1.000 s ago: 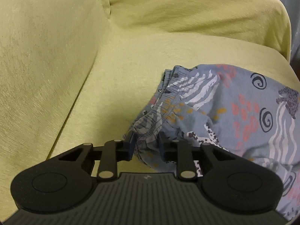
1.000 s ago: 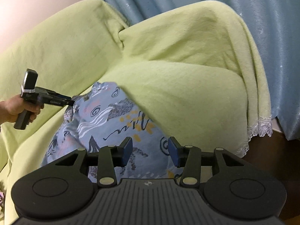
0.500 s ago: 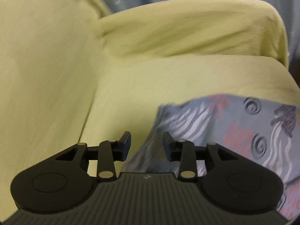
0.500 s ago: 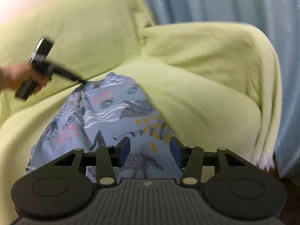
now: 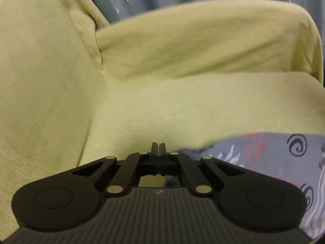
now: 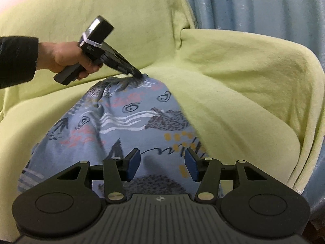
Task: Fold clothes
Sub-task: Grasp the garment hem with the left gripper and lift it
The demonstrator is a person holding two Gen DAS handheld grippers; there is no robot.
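A blue patterned garment (image 6: 130, 122) lies spread on the yellow-green sofa seat; it also shows at the lower right of the left wrist view (image 5: 274, 156). My left gripper (image 5: 158, 147) has its fingers pressed together. In the right wrist view the left gripper (image 6: 138, 74) is at the garment's far edge, and the cloth puckers at its tips. My right gripper (image 6: 161, 163) is open and empty, hovering over the near part of the garment.
The sofa is covered with a yellow-green throw (image 6: 233, 65), with backrest (image 5: 40, 71) and armrest (image 5: 203, 40) around the seat. A blue starred curtain (image 6: 254, 6) hangs behind. The sofa's right edge drops off toward the curtain.
My left gripper opened, moved along the garment's far edge and closed. The garment has been flattened and spread. My right gripper stayed open over the near part.
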